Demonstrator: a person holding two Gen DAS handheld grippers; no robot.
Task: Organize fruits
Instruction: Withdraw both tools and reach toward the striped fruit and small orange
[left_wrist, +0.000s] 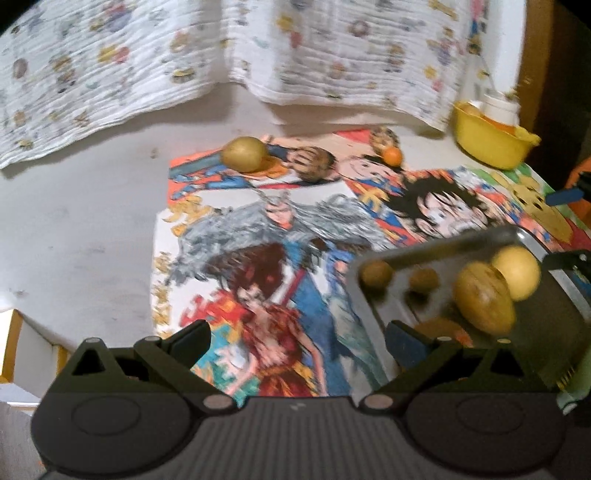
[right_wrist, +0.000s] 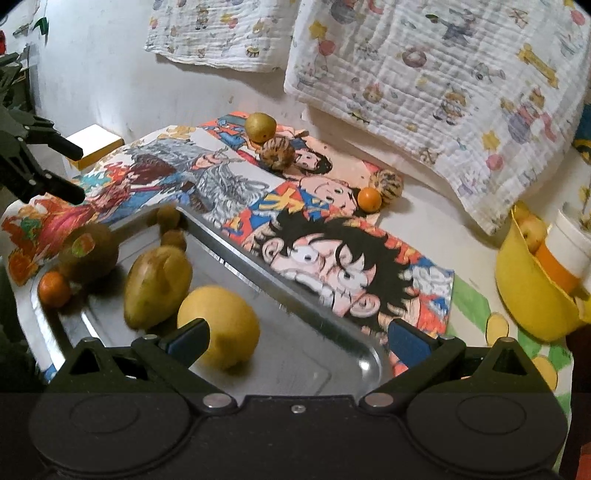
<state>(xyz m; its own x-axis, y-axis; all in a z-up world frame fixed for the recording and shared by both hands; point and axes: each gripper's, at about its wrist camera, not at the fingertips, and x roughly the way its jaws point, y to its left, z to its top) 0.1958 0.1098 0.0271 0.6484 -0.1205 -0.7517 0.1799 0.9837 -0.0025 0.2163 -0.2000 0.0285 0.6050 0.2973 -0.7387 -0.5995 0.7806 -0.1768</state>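
From my left wrist camera, the left gripper (left_wrist: 297, 338) sits at the bottom of the frame with its jaws spread wide and nothing between them, over the cartoon poster (left_wrist: 236, 258). At lower right the metal tray (left_wrist: 436, 242) carries a yellow lemon (left_wrist: 519, 271), a greenish mango (left_wrist: 484, 297) touching it, and two small brown fruits (left_wrist: 376, 273) near its upper left corner. At upper centre a green pear (left_wrist: 243, 153) lies on the poster, with a small orange (left_wrist: 392, 155) further right. The yellow bowl (left_wrist: 487, 142) sits at upper right.

From my right wrist camera, the right gripper (right_wrist: 297, 339) is also wide apart and holds nothing, above the tray (right_wrist: 317, 314). The lemon (right_wrist: 221, 325) lies just behind my left finger, the mango (right_wrist: 157, 288) beside it. A kiwi (right_wrist: 88, 253) with a sticker and a tangerine (right_wrist: 53, 288) sit at the tray's left end. The left gripper (right_wrist: 72, 171) shows at the left edge. The bowl (right_wrist: 528, 291) is at the right edge.
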